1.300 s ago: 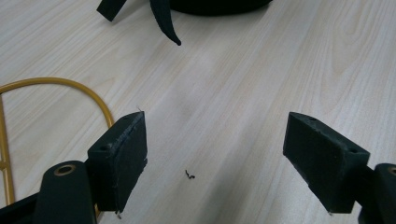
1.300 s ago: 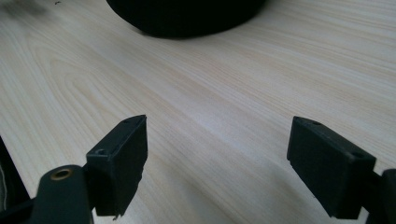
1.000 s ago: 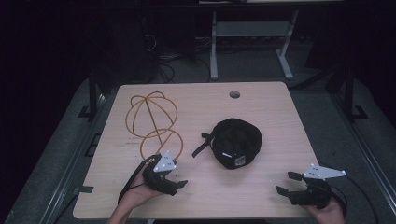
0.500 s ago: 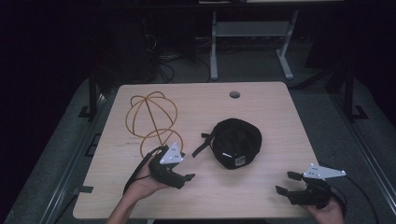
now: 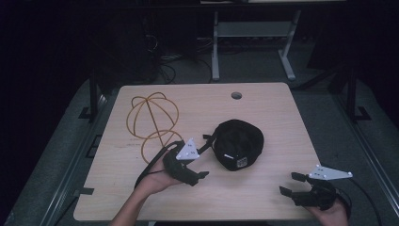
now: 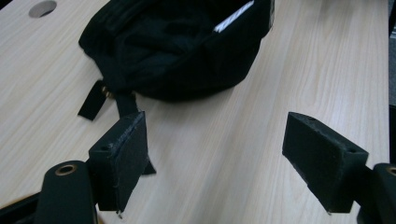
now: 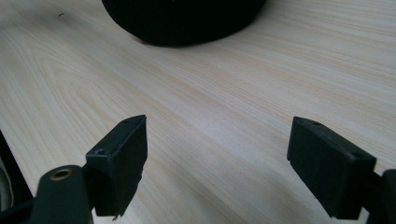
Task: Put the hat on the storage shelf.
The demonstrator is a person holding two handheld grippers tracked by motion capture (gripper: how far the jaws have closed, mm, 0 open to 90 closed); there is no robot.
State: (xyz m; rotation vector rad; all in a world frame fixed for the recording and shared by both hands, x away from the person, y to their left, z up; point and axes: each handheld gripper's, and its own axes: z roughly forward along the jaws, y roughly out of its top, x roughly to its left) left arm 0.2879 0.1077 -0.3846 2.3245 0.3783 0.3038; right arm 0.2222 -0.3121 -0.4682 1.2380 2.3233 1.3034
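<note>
At the left of the bench [image 5: 282,108] stands a yellow wire frame [image 5: 153,120] of hoops, and just in front of it the left hand-held gripper [image 5: 200,174] hovers with its jaws spread wide and nothing between them, pointed toward the black cap [image 5: 237,143]. The cap lies crown-down near the middle of the bench, its strap [image 6: 95,100] trailing toward that gripper, close but not touching. Well apart at the near right edge, the right hand-held gripper [image 5: 289,184] is likewise wide open and empty, aimed at the cap.
</note>
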